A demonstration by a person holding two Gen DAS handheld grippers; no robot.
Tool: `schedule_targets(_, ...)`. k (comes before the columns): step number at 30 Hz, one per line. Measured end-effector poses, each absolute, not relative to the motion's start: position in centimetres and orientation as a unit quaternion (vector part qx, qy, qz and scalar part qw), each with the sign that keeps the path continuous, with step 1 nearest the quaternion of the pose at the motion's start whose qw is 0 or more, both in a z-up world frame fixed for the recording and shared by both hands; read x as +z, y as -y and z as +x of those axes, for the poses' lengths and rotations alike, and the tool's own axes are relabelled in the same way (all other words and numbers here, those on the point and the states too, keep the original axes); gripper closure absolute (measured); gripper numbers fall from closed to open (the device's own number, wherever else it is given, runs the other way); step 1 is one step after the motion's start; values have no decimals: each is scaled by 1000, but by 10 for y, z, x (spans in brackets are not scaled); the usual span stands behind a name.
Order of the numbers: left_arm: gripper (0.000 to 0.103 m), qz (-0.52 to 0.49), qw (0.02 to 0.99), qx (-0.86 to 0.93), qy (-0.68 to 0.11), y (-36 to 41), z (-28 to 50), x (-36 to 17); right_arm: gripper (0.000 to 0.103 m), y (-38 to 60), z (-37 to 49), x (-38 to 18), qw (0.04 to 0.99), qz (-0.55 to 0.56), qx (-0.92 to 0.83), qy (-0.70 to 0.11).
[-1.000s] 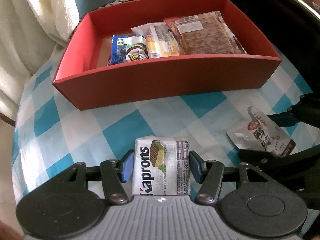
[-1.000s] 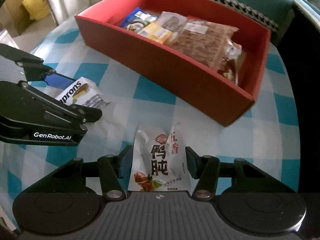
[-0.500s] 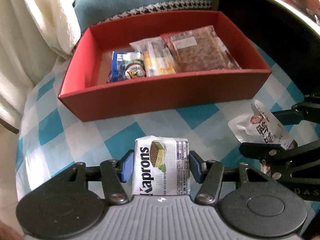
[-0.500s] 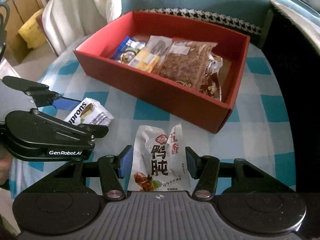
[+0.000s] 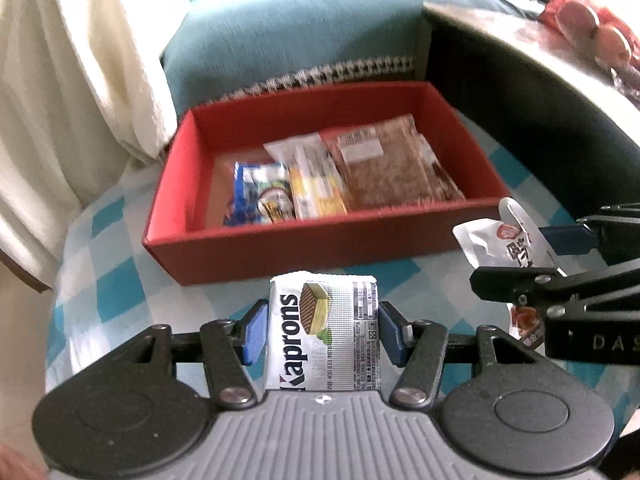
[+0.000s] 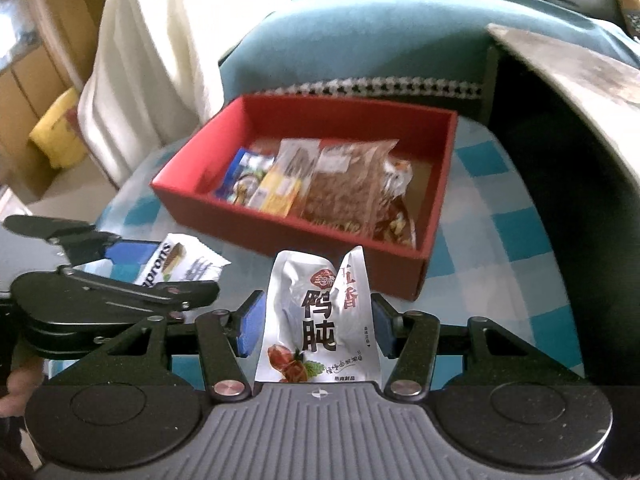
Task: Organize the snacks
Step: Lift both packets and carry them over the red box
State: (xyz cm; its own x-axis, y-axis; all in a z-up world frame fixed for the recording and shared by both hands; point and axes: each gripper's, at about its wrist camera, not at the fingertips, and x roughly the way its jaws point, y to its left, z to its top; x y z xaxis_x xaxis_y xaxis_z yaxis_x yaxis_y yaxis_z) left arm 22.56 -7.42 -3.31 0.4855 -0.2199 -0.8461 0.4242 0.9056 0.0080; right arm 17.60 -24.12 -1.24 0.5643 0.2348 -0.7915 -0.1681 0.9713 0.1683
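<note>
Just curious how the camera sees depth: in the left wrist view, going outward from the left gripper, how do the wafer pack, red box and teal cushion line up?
1. Wafer pack, clamped in the left gripper.
2. Red box, straight ahead on the checked cloth.
3. Teal cushion, behind the box.

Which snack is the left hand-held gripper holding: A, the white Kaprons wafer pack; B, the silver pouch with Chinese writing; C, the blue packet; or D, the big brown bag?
A: the left hand-held gripper has the Kaprons wafer pack clamped between its blue pads, above the checked cloth.
</note>
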Motion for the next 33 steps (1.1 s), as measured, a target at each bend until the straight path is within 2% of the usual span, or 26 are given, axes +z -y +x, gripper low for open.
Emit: schedule_targets(33,52,93,901,-138,-402,65,257,-3,40,263,203,13,913,59,82,-395)
